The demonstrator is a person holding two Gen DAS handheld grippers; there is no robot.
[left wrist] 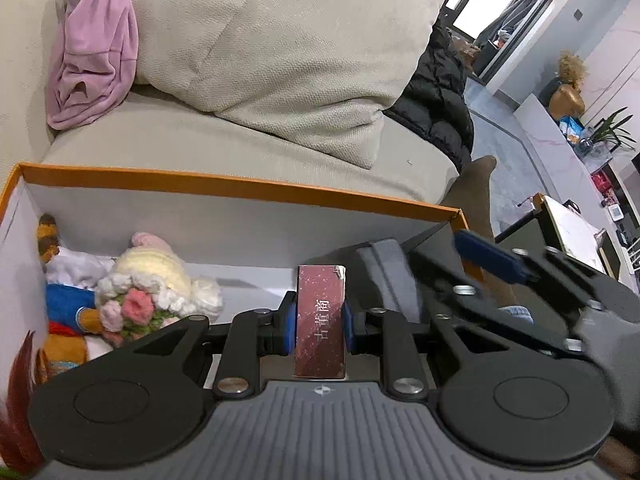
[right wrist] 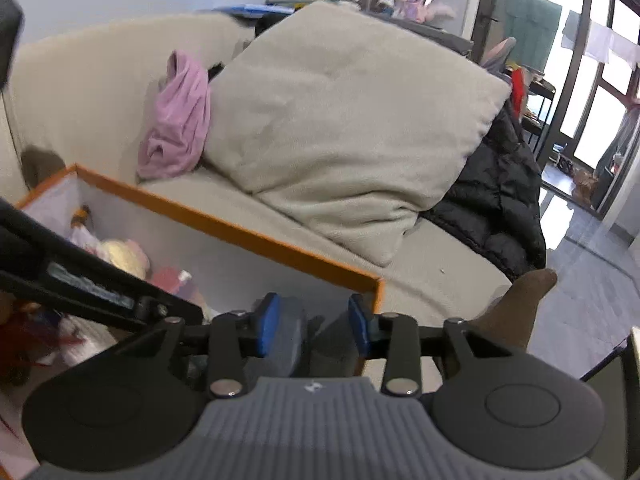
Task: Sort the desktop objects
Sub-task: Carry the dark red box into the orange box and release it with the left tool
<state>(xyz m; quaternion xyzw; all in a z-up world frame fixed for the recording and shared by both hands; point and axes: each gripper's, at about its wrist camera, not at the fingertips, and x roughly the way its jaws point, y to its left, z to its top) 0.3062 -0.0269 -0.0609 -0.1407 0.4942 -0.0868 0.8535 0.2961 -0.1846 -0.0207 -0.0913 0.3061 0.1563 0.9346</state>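
My left gripper (left wrist: 319,322) is shut on a small dark red box with white Chinese characters (left wrist: 320,320), held upright just above the open white box with an orange rim (left wrist: 240,186). Inside that box lie a crocheted cream doll with a pink bouquet (left wrist: 156,288) and a blue and orange plush toy (left wrist: 66,300). My right gripper (right wrist: 314,326) is open and empty, close to the orange-rimmed box's (right wrist: 240,232) right corner; it also shows in the left wrist view (left wrist: 492,260) at the right. The cream doll (right wrist: 124,256) shows blurred in the right wrist view.
A beige sofa with a large cushion (left wrist: 280,52) stands right behind the box. A pink garment (left wrist: 96,48) and a black puffer jacket (left wrist: 440,104) lie on it. A brown-socked foot (right wrist: 520,304) is at the right. A tiled floor and a white counter (left wrist: 560,140) lie beyond.
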